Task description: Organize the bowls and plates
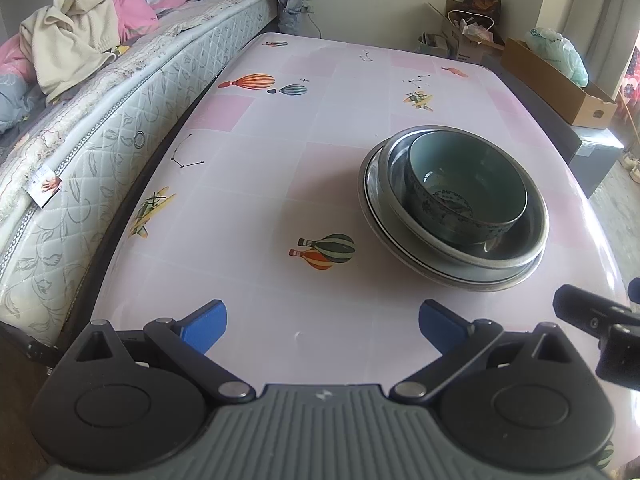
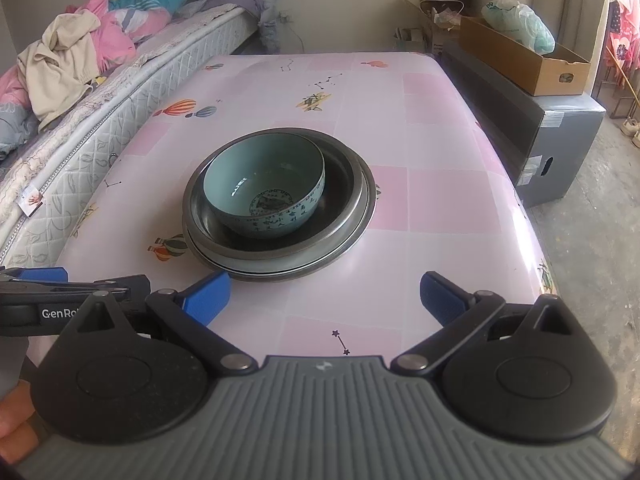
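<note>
Stacked dishes on the pink patterned desk (image 2: pixel 440 200): a pale green ceramic bowl (image 2: pixel 264 192) nested off-centre in a grey metal bowl (image 2: pixel 344 184), resting on a grey rimmed plate (image 2: pixel 280 274). Left gripper (image 1: pixel 322 326) and right gripper (image 2: pixel 325 300) hover near the stack, blue-padded fingers (image 2: pixel 208 296) spread apart, empty.

Pink balloon-print table (image 2: pixel 420 200), stacked plates (image 2: pixel 340 256) on it, apparently two, bowls nested above

The partial lettering "GenRo" runs in white along the left gripper (image 2: pixel 124 280); printed characters ring the celadon bowl (image 2: pixel 264 188) but stay illegible.
</note>
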`<state>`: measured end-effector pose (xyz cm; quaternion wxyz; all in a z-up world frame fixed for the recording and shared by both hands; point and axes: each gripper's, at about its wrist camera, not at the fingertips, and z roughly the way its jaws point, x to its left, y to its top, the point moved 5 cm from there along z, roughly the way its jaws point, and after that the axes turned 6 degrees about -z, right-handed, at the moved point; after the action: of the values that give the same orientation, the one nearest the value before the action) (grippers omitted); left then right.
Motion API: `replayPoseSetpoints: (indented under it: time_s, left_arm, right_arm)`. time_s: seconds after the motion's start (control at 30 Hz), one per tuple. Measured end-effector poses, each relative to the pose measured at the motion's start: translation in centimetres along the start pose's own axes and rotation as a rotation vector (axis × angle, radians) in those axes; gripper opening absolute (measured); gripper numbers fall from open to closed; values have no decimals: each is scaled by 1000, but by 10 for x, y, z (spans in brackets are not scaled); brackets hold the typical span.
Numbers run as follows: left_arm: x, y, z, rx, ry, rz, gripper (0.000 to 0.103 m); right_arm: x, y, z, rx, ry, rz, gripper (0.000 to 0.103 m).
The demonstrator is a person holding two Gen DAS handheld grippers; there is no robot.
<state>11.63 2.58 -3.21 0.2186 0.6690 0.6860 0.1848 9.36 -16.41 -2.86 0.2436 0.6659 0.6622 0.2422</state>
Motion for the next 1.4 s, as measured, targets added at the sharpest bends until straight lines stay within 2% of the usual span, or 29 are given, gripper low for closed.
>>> replayPoseSetpoints:
  time_s: [1.4]
  left_arm:
    - [-1,1,0,4,-7,0,103]
  right_arm:
    - [-1,0,0,12,1,-8,102]
